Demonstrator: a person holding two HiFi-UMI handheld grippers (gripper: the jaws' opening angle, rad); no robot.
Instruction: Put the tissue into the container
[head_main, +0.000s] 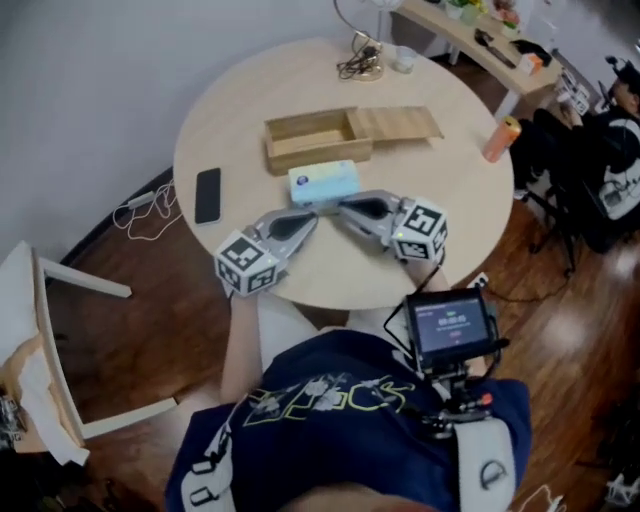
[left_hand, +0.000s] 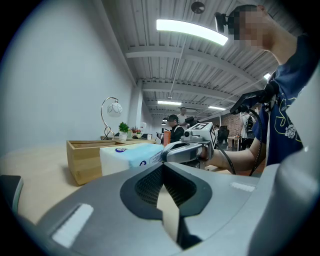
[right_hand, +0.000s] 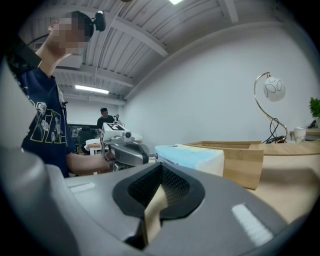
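On the round table, a black phone lies at the left. The left gripper sits low over the tabletop, its 2 jaws pressed together with nothing between them, tips near the tissue pack. The pack lies flat on the table just in front of the open wooden container, outside it. The right gripper mirrors the left, jaws together and empty. An orange bottle stands near the right edge
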